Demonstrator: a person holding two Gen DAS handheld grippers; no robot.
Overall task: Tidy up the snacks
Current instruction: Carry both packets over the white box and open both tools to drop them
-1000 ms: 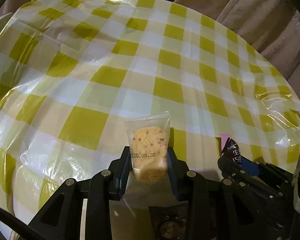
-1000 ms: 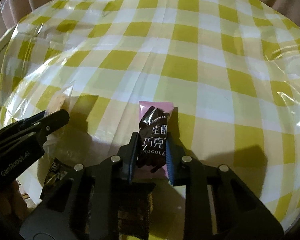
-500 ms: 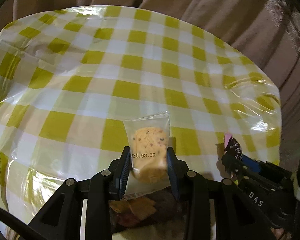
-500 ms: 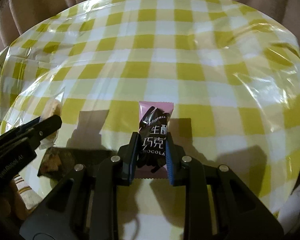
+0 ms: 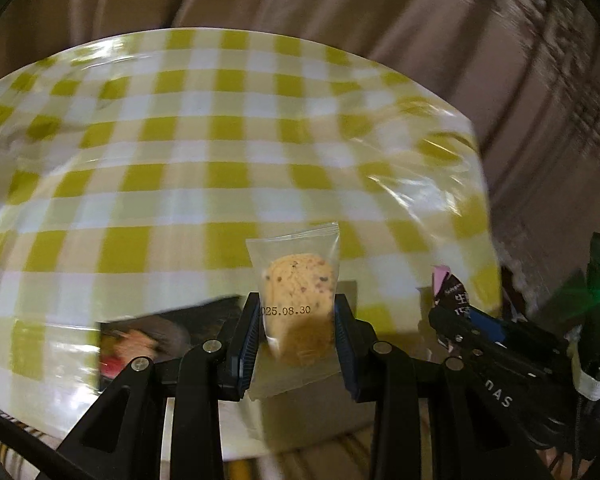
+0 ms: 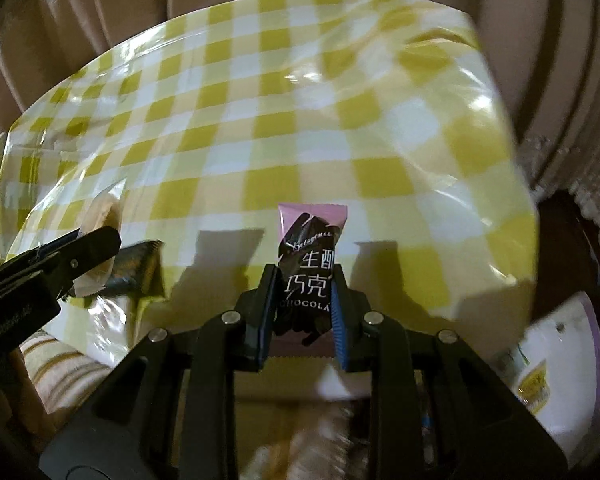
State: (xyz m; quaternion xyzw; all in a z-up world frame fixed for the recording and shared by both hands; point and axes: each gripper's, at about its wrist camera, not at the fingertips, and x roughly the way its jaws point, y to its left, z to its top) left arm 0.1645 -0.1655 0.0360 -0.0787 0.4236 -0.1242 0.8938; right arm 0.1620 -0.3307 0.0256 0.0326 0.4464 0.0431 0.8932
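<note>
My left gripper (image 5: 296,328) pinched the cookie (image 5: 298,292) and my right gripper (image 6: 302,300) the chocolate (image 6: 310,264), both above the table (image 6: 260,120) edge. Both wrappers looked slippery; with the blur, either might slide out.

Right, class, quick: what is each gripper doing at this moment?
Left gripper: closed on a clear cookie packet.
Right gripper: closed on a pink chocolate packet.
</note>
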